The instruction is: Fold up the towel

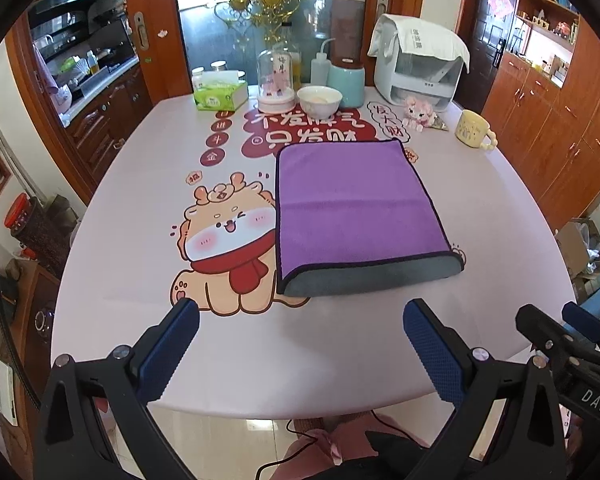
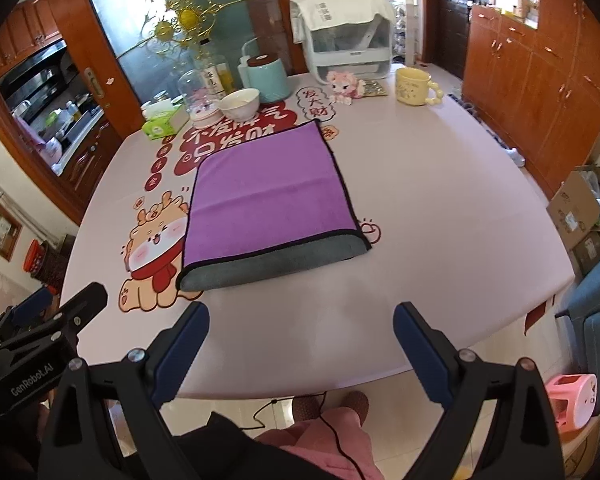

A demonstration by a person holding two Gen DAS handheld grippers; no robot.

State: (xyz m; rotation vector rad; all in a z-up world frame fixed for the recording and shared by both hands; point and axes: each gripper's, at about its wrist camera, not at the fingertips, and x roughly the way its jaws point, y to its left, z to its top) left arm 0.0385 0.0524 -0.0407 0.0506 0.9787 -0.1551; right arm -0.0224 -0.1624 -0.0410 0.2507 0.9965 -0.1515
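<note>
A purple towel [image 1: 352, 204] with a grey underside and dark edging lies folded flat on the pink table [image 1: 140, 240]; its grey lower layer shows along the near edge. It also shows in the right wrist view [image 2: 268, 196]. My left gripper [image 1: 300, 312] is open and empty, held above the table's near edge, short of the towel. My right gripper [image 2: 300, 316] is open and empty, also near the front edge, short of the towel. The right gripper shows at the left view's right side [image 1: 568, 332]; the left gripper shows at the right view's left side [image 2: 60, 308].
At the table's far side stand a tissue box [image 1: 220, 94], a glass dome [image 1: 276, 80], a white bowl [image 1: 320, 100], a teal canister [image 1: 346, 80], a white appliance [image 1: 420, 64], a plush toy [image 1: 418, 112] and a yellow mug [image 1: 474, 130]. Wooden cabinets [image 2: 540, 80] stand right.
</note>
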